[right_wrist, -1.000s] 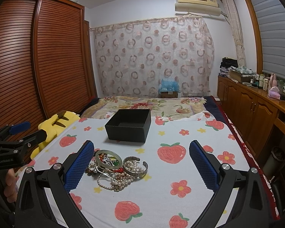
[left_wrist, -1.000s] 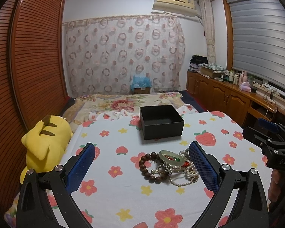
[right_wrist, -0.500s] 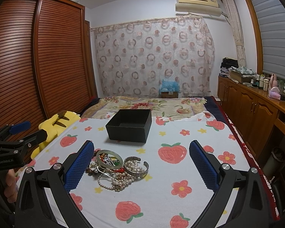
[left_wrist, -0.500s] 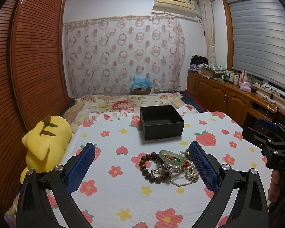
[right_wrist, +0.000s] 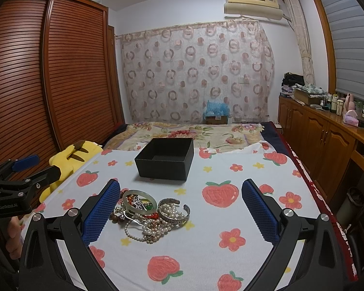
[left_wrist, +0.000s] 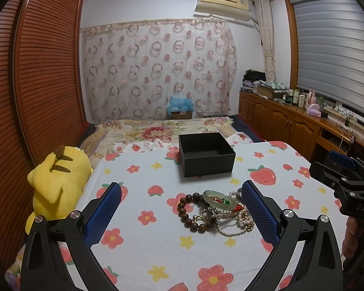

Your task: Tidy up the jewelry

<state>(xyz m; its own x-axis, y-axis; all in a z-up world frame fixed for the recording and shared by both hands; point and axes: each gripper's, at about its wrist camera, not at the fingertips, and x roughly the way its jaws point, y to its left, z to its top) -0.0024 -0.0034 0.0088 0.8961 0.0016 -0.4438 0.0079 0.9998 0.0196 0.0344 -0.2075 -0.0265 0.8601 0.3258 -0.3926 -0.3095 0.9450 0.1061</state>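
A heap of jewelry [left_wrist: 216, 209] lies on the strawberry-print cloth: a brown bead bracelet [left_wrist: 185, 209], a pale green bangle [left_wrist: 219, 197], pearl strands [left_wrist: 233, 228]. In the right wrist view the jewelry heap [right_wrist: 150, 214] also shows a silver cuff [right_wrist: 173, 212]. Behind it stands an open black box [left_wrist: 206, 154], empty inside, also seen as the black box [right_wrist: 166, 158]. My left gripper [left_wrist: 182, 214] is open, the heap near its right finger. My right gripper [right_wrist: 180, 214] is open, the heap by its left finger. Neither holds anything.
A yellow plush toy [left_wrist: 57, 181] lies at the cloth's left edge by a slatted wardrobe [left_wrist: 38, 72]. Wooden cabinets [right_wrist: 327, 140] with bottles run along the right. A floral quilt [right_wrist: 189, 133] lies beyond the box. A hand [left_wrist: 359, 235] holds the right gripper's handle.
Almost nothing differs; the right wrist view has crept very slightly nearer the jewelry. Both grippers stay open and the heap and box have not moved.
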